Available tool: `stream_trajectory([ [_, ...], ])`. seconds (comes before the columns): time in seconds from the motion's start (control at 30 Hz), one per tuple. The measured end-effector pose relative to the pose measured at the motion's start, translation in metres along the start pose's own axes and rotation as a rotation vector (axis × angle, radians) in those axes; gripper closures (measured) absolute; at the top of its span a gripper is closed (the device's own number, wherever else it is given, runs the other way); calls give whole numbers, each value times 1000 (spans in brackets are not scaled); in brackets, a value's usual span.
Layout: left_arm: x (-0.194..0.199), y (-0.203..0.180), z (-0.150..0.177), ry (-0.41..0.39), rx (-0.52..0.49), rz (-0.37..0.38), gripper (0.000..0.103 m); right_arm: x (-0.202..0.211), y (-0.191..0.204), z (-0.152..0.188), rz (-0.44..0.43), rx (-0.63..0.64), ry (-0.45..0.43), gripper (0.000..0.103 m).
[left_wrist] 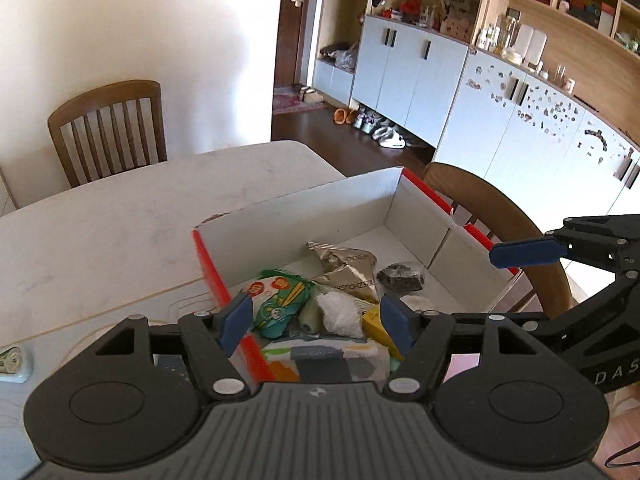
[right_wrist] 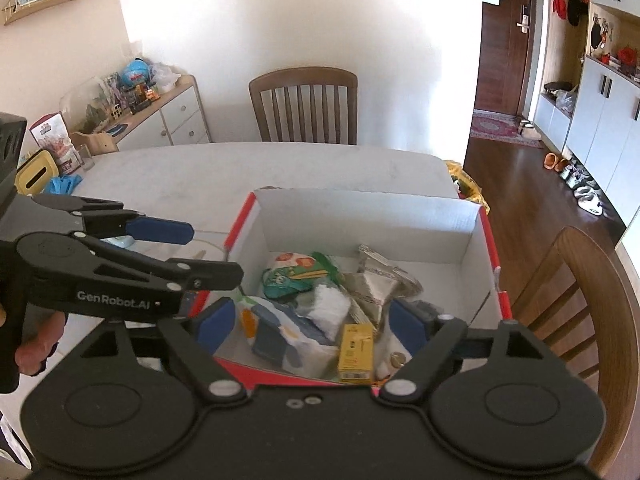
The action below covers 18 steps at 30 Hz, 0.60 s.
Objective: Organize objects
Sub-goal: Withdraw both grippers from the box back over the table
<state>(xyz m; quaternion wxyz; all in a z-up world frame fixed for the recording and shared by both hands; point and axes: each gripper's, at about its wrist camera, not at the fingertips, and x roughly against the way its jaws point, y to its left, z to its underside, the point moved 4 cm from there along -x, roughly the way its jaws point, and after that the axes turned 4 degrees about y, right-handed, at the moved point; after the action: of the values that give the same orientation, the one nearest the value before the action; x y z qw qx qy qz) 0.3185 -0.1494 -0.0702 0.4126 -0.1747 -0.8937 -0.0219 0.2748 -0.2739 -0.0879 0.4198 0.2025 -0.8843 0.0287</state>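
I see both tools above the box, which sits at the table's near-right part. The right gripper stands wide, w/ nothing between its pads; the left gripper is also apart, empty. The yellow carton lies at 5 o'clock from the right tool's middle, long axis 12-to-6, so the right hand is nearer, I think.

Bright daylight washes out the white wall in both views; fisheye distortion bends the edges, corners darken, focus stays sharp.
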Motion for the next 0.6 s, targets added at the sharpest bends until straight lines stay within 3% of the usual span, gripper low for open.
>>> stream_trajectory([
  [0.1, 11, 9, 4, -18, 0, -8, 22, 2, 8, -2, 6, -10, -4, 14],
  [0.43, 45, 51, 18, -52, 33, -5, 17, 3, 47, -8, 41, -32, -29, 3],
  [0.6, 57, 77, 28, -54, 47, -20, 5, 1, 70, -14, 58, -27, -42, 3],
])
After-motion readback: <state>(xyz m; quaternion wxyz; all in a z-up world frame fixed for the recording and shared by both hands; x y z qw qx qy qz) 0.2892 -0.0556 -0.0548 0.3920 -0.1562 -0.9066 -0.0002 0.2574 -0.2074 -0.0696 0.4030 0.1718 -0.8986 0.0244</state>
